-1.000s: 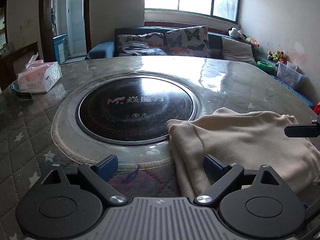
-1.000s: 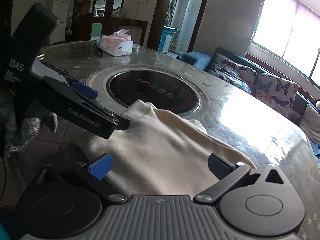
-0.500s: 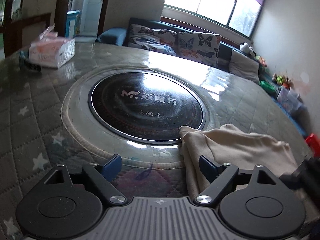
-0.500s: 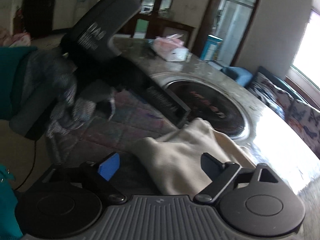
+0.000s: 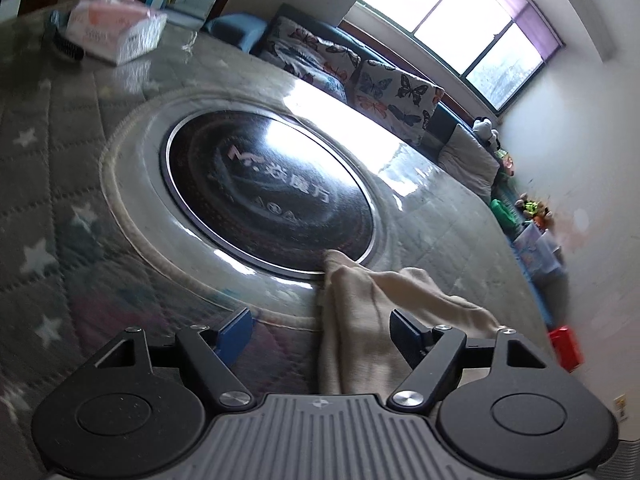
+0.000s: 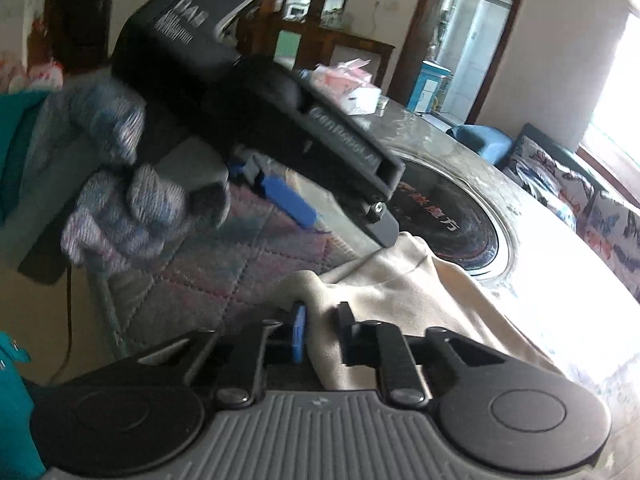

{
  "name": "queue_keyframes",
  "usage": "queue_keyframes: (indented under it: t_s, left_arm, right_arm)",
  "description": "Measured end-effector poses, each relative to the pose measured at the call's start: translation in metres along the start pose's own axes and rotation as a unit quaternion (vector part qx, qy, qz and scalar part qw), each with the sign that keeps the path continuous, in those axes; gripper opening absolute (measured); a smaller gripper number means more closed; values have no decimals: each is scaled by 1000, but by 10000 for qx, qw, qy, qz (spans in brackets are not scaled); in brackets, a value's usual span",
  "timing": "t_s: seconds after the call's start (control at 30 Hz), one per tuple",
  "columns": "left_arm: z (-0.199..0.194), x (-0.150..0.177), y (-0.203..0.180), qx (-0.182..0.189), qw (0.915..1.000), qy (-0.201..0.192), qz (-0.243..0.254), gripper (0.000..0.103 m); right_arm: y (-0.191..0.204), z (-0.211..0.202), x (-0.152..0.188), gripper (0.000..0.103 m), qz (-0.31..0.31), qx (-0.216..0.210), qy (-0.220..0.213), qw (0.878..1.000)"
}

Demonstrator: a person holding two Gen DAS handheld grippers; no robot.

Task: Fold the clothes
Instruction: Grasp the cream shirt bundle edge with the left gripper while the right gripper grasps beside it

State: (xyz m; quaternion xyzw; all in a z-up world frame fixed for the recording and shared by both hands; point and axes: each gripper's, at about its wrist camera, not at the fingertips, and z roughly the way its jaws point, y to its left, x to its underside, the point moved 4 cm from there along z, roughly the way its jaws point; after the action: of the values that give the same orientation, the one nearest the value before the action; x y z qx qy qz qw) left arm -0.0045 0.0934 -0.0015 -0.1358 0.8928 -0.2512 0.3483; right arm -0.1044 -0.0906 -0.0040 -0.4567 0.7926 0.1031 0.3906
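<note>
garment: your cream knit top (image 6: 404,300) lies bunched on the tabletop (image 5: 60,184), near the edge closest to you, with one corner just touching the rim of the round black cooktop (image 5: 272,200) set in the middle.
right hand-held gripper: your right hand-held gripper (image 6: 320,334) has its jaws drawn in narrow on a raised fold of the cloth, which runs up between the blue pad and the black one.
left hand-held gripper: your left hand-held gripper (image 5: 322,334) stands wide apart and holds nothing; the cloth's edge lies between its fingers, nearer the right one.
handling: judge it soft, light and limp, with no stiffness to hold a crease. it will sag and drag wherever you lift it, and the glossy cover under it looks slick, so it may slide rather than stay pinned.
where to take hold: pinch a hem or a corner through both layers, not the loose middle. a thin single layer may slip from the pads.
clutter: the tissue pack (image 5: 116,32) sits well apart, by the far left edge.
</note>
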Motion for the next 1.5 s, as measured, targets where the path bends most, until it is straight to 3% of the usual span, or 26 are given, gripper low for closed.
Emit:
queue_keyframes:
  t_s: [0.3,0.5,0.57,0.63,0.67,0.7,0.93,1.0,1.13,1.43,1.5]
  left_arm:
    - [15,-1,-9,354,9964,340,-686,78]
    - [26,3,-17,804,9907,613,-907,77]
    - [28,4,-14,840,9899,617,-964,66]
    - [32,5,-9,863,9878,689,-1095,41]
    - [34,5,-7,854,9873,718,-1127,33]
    - [35,6,-5,840,9871,736,-1147,25]
    - [32,5,-6,700,9914,708,-849,23]
    - [31,5,-7,654,9927,686,-745,23]
    - [30,5,-8,607,9937,669,-662,23]
    - [33,2,-16,462,9961,631,-399,23]
    - [33,1,-17,424,9967,621,-312,23]
  right_arm:
    - [-37,-27,-2,5,893,-414,-385,9944]
    - [-49,-39,2,5,1030,-548,-590,9914]
    - [-51,-42,5,5,1078,-610,-634,9903]
    - [-51,-43,8,5,1093,-646,-660,9897]
    - [-52,-43,10,5,1110,-654,-672,9894]
    - [-57,-45,13,7,1192,-595,-673,9888]
    - [-92,-60,37,28,1767,-164,-673,9818]
    - [-112,-65,53,29,2010,215,-609,9775]
    - [-147,-65,81,39,2564,606,-505,9633]
    - [-222,-66,146,40,3750,1460,-267,9151]
    - [-224,-61,149,40,3818,1428,-276,9127]
